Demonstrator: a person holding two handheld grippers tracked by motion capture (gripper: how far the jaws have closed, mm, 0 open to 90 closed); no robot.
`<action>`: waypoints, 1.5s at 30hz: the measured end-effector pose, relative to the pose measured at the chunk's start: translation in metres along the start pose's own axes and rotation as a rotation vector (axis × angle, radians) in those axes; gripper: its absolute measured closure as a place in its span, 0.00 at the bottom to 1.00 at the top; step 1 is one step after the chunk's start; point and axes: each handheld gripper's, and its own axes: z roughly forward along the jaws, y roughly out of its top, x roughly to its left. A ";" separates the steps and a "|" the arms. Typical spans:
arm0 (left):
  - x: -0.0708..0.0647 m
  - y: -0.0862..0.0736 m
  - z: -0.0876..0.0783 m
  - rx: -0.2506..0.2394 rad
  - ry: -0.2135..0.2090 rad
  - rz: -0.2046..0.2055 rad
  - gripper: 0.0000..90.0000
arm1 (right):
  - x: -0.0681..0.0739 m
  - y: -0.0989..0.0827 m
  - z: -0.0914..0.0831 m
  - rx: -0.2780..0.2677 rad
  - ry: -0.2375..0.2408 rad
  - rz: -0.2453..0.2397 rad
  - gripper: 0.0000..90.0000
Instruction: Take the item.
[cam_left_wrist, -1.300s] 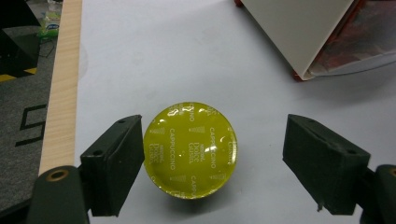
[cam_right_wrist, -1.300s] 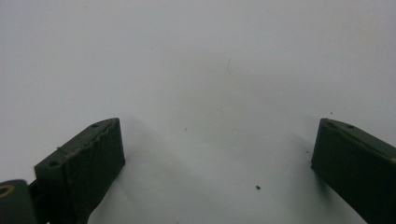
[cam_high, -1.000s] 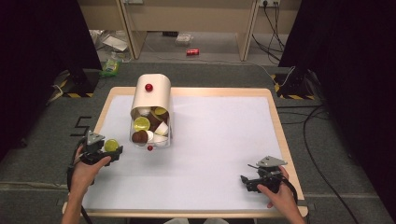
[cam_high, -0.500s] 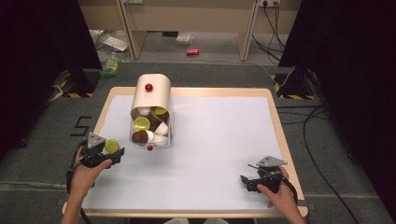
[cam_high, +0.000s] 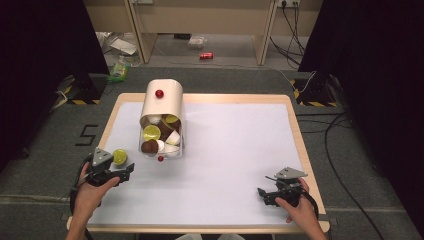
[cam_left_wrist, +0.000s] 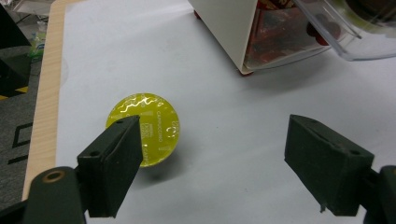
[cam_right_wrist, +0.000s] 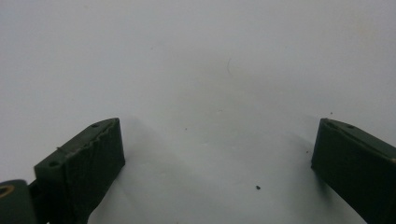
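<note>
A: Where does the yellow capsule sit?

B: On the white desk near its 8 o'clock edge, flat foil lid up, a round disc with a wavy shine. In the high view it is at, just at 1 o'clock of the left hand-held gripper.

A: Is it gripped?

B: No. The jaws stand wide apart and have just been opening; the capsule lies beside the left jaw, half behind it and not in the gap. A second ago the gripper sat closer to the capsule; the hand has drawn back toward 6 o'clock, forearm coming in from the bottom edge, gripper pointing toward 2 o'clock.

A: And the other hand?

B: The right hand-held gripper rests low at the desk's 5 o'clock corner, pointing toward 9 o'clock, its matt black jaws apart over bare desk. It has stayed put.

A: What else?

B: The cream, round-topped dispenser at 11 o'clock, with a clear front bin full of brown, white and yellow capsules.
</note>
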 end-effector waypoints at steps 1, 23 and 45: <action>0.000 -0.001 0.000 -0.001 -0.007 -0.002 0.18 | 0.000 0.000 0.000 0.000 0.000 0.000 0.03; -0.019 -0.024 -0.001 0.025 -0.047 0.025 0.17 | 0.000 0.000 0.000 0.000 -0.001 -0.001 0.03; -0.033 -0.049 0.002 0.045 -0.069 0.035 0.17 | 0.000 0.000 0.000 0.000 0.000 -0.001 0.03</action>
